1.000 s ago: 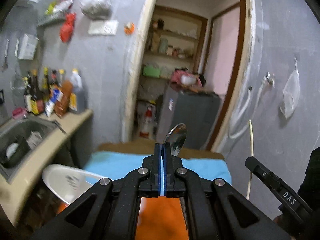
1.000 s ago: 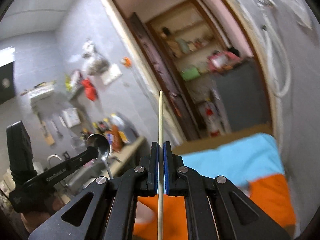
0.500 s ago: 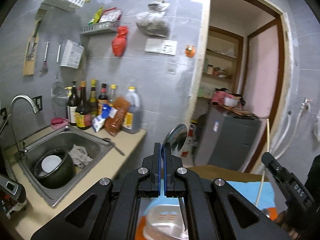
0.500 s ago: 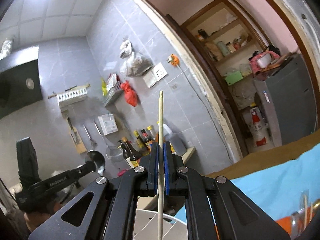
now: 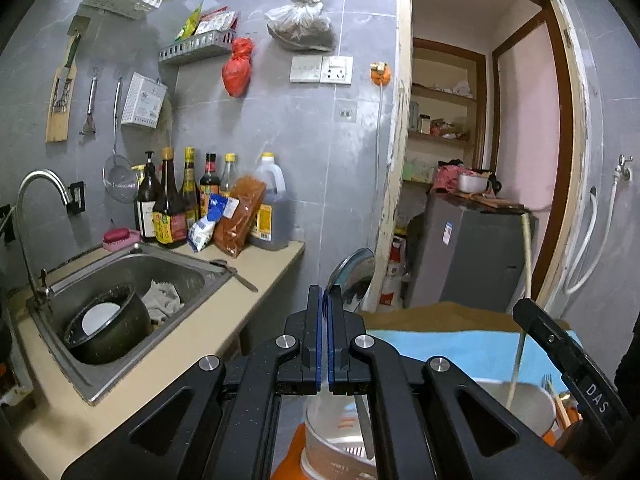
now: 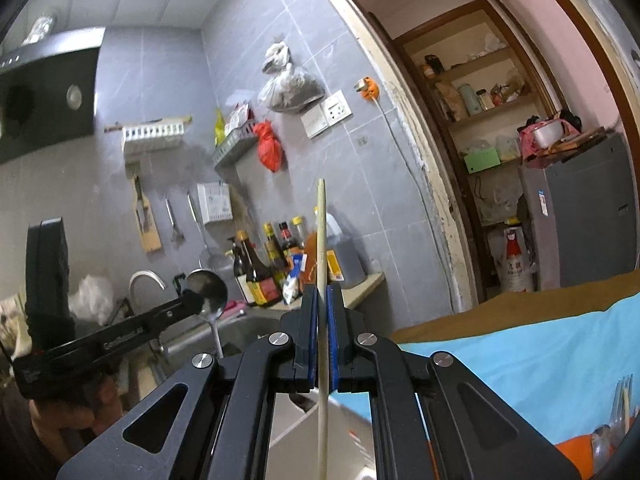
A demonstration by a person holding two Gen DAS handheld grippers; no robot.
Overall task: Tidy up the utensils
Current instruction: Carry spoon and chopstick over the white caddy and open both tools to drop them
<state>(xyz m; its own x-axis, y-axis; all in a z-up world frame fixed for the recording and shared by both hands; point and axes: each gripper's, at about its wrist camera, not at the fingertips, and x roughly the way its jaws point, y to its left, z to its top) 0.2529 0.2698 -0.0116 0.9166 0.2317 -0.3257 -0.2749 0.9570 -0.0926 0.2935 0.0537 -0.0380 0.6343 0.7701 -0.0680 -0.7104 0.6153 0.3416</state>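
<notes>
Steel spoon [image 5: 352, 276] stands upright, clamped in the left gripper [image 5: 324, 300], bowl above the fingertips, handle pointing down at the white holder [image 5: 532, 404] directly beneath. The right gripper [image 6: 322, 300] pinches a wooden chopstick [image 6: 322, 224] likewise vertical, over the same holder.

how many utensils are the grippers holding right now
2. A metal spoon stands bowl-up in the left gripper, and a single chopstick stands upright in the right gripper. More utensils lie low at the right, partly hidden.
</notes>
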